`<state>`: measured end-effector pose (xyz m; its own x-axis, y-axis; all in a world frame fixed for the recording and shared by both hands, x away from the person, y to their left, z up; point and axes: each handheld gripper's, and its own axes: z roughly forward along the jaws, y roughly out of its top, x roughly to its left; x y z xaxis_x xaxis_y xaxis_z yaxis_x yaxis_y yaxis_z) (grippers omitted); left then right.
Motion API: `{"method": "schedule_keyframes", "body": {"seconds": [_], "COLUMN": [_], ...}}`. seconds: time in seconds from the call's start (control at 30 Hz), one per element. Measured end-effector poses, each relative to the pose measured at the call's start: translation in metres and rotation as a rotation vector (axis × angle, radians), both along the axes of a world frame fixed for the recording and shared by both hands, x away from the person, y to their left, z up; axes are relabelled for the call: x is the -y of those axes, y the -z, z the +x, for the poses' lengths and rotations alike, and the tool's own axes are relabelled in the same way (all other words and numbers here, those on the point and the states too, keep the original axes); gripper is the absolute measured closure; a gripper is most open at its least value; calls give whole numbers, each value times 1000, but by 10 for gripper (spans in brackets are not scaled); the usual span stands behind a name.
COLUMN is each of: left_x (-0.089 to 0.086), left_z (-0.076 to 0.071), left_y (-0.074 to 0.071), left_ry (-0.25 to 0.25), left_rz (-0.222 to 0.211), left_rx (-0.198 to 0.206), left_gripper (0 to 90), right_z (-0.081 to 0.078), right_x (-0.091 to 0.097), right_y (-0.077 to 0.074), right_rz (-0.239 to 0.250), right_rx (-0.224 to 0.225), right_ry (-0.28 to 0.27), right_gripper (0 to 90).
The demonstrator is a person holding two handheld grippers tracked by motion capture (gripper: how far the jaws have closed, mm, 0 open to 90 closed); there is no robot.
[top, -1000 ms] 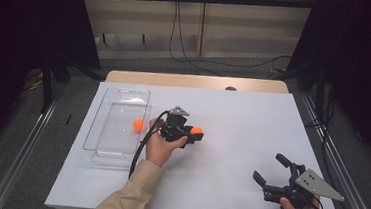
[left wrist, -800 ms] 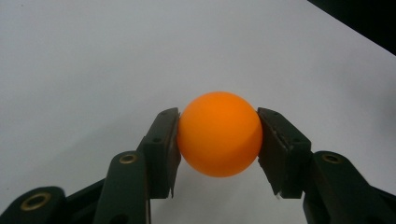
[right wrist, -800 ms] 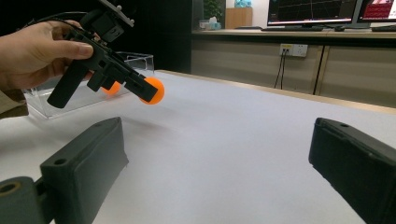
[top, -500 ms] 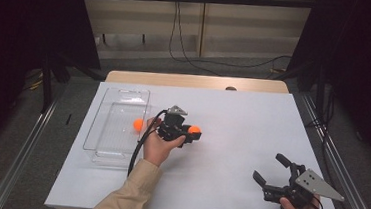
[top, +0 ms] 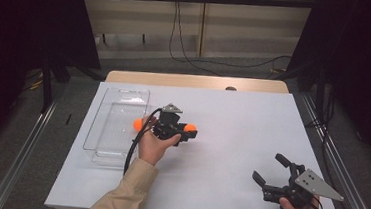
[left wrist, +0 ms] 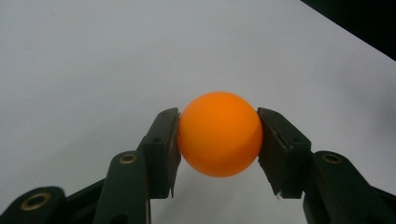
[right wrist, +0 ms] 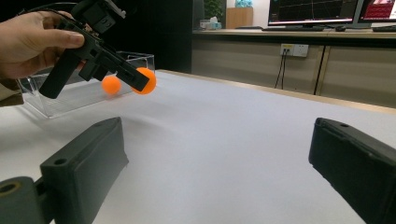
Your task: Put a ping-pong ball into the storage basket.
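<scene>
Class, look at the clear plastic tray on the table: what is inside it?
The clear tray holds one orange ball near its right wall. The left gripper, gripping a second ball, and the hand cover part of that wall.

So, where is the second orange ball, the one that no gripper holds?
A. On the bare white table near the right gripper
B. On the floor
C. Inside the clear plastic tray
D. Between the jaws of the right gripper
C: the free orange ball lies inside the clear plastic tray, while the left gripper clamps the other orange ball.
</scene>
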<state>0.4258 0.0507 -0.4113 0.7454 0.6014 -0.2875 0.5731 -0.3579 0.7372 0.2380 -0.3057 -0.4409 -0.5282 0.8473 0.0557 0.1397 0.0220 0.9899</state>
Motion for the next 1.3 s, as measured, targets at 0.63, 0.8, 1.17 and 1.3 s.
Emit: {"method": "schedule_keyframes", "body": {"seconds": [0.63, 0.8, 1.17, 1.3], "left_x": [-11, -15, -21, -23], "left_z": [2, 3, 4, 4], "left_y": [-5, -6, -9, -10], "left_ry": [-23, -29, -40, -41], "left_rz": [0, -5, -12, -11], "left_rx": [10, 8, 12, 11], "left_gripper": [511, 510, 510, 510], "right_z": [0, 0, 1, 1], "right_x": [0, 0, 0, -1], "right_y": [0, 0, 1, 1], "right_rz": [0, -1, -2, 1], "right_rx": [-1, -2, -7, -6], "right_ry": [0, 1, 3, 1], "right_gripper": [33, 33, 33, 33]}}
